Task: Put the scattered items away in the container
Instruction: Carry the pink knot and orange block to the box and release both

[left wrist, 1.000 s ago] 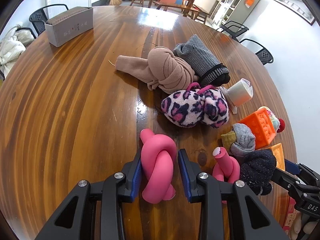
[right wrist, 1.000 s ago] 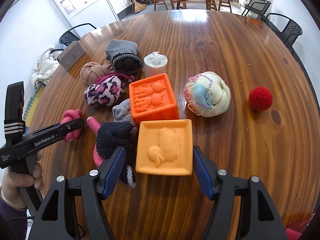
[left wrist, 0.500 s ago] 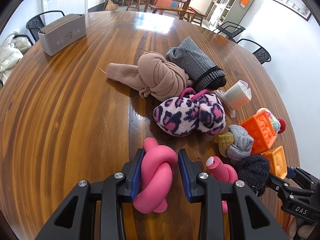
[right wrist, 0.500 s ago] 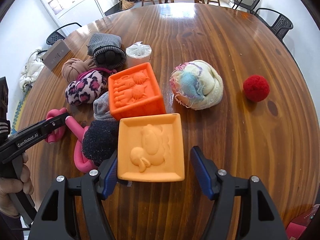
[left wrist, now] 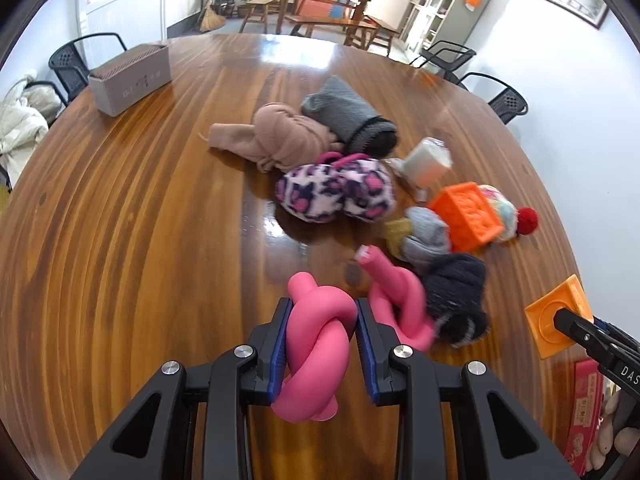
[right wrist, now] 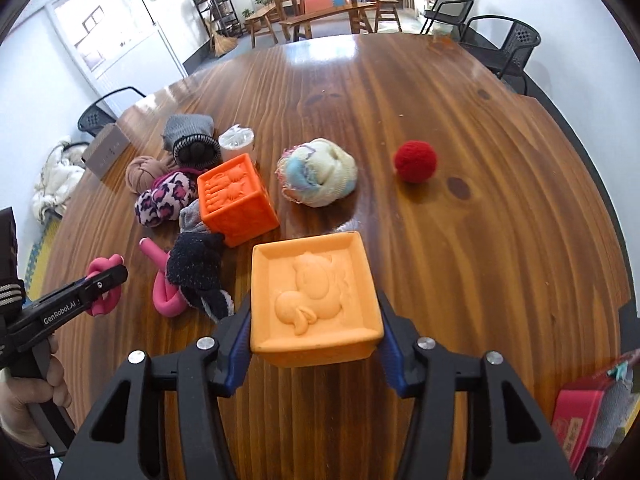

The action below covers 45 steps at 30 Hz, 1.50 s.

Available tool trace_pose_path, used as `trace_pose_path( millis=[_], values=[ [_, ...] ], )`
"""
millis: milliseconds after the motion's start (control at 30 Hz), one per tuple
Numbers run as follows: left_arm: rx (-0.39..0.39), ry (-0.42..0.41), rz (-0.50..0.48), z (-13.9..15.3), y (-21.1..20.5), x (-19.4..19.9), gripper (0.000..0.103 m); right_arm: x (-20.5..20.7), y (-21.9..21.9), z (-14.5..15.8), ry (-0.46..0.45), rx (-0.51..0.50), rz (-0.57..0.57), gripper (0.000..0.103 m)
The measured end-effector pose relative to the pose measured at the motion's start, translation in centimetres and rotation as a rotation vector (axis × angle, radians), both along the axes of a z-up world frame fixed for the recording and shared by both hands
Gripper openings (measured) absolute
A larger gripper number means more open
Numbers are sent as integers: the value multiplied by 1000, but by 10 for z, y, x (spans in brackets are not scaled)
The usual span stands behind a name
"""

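Note:
My left gripper [left wrist: 324, 312] is shut on a pink knotted foam toy [left wrist: 316, 344], held just over the wooden table [left wrist: 140, 240]. The right wrist view shows the same gripper [right wrist: 108, 280] and toy [right wrist: 102, 304] at the far left. My right gripper [right wrist: 314, 316] has its jaws closing on a light orange block with a duck relief [right wrist: 312, 292], and both pads touch its sides. At the lower right of the left wrist view, the block [left wrist: 548, 320] sits in the right gripper [left wrist: 576, 328]. A red box in a container [right wrist: 580, 420] shows at the bottom right edge.
A second pink knot [left wrist: 396, 296], dark sock [left wrist: 456, 292], grey sock [left wrist: 424, 232], orange cube [left wrist: 466, 216], leopard bundle [left wrist: 336, 192], beige cloth [left wrist: 280, 136], grey hat [left wrist: 348, 120] and white roll [left wrist: 428, 160] are piled mid-table. Pastel yarn [right wrist: 320, 172], red pompom [right wrist: 414, 160], grey box [left wrist: 128, 78].
The right jaws narrowed onto the light orange block and drew it away from the pile. The left gripper pulled back with the pink knot, which stays gripped.

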<state>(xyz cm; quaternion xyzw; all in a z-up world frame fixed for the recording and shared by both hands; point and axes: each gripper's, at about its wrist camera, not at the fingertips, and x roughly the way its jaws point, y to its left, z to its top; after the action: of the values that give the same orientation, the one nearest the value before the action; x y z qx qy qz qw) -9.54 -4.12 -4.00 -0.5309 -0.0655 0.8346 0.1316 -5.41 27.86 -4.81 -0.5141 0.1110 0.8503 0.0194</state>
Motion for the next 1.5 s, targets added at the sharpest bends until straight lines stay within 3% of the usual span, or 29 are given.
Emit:
trace_pose_path(
  millis=[300,600,833,1033,1333,1400,1433,1500],
  values=[
    [21,48,-104,40,51,59,32,57,31,35,63,-33,-53,58],
    [75,73,-258,66,138,120,32,157,109,61,103,8,-197,58],
    [115,77,-422,80,224,174,32,233,179,63,91,7,-347,58],
    [141,104,-557,94,298,214,32,285,213,64,81,19,-399,58],
    [148,140,-621,106,368,232,33,323,230,63,94,12,-415,58],
    [129,131,-607,103,378,231,62,328,229,62,94,13,-407,58],
    [123,125,-595,101,381,230,96,329,230,61,90,12,-402,59],
    [158,122,-568,99,380,229,101,331,233,57,77,2,-397,61]
  ],
)
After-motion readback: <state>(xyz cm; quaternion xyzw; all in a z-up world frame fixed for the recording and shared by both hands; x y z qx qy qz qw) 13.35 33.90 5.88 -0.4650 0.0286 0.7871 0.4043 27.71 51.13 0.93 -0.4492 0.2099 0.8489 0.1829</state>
